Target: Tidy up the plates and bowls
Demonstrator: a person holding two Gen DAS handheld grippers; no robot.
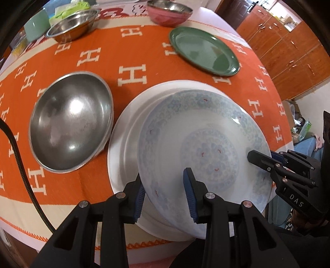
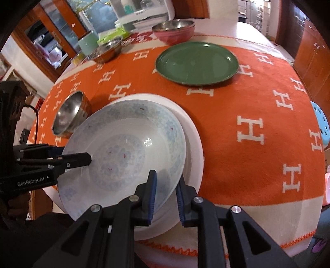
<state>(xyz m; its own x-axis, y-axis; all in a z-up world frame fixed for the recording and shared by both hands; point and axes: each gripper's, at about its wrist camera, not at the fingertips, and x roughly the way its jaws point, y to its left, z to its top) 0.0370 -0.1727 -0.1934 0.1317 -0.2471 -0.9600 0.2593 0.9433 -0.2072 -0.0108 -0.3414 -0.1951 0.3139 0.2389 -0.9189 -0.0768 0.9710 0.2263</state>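
Note:
A blue-patterned white plate (image 1: 198, 148) lies tilted on top of a larger plain white plate (image 1: 121, 148) near the table's front edge. My left gripper (image 1: 165, 193) straddles the patterned plate's near-left rim, one finger under and one over, jaws apart. My right gripper (image 2: 166, 195) straddles its near-right rim (image 2: 177, 165) the same way. Each gripper shows in the other's view: the right gripper (image 1: 266, 162) and the left gripper (image 2: 80, 160). The patterned plate (image 2: 123, 152) and white plate (image 2: 193, 136) also show in the right wrist view.
A large steel bowl (image 1: 70, 121) stands left of the plates. A green plate (image 1: 204, 50) lies farther back. A pink bowl (image 1: 169, 12), a small steel bowl (image 1: 72, 25) and a mint cup (image 1: 35, 24) stand at the far edge. An orange cloth (image 1: 132, 53) covers the table.

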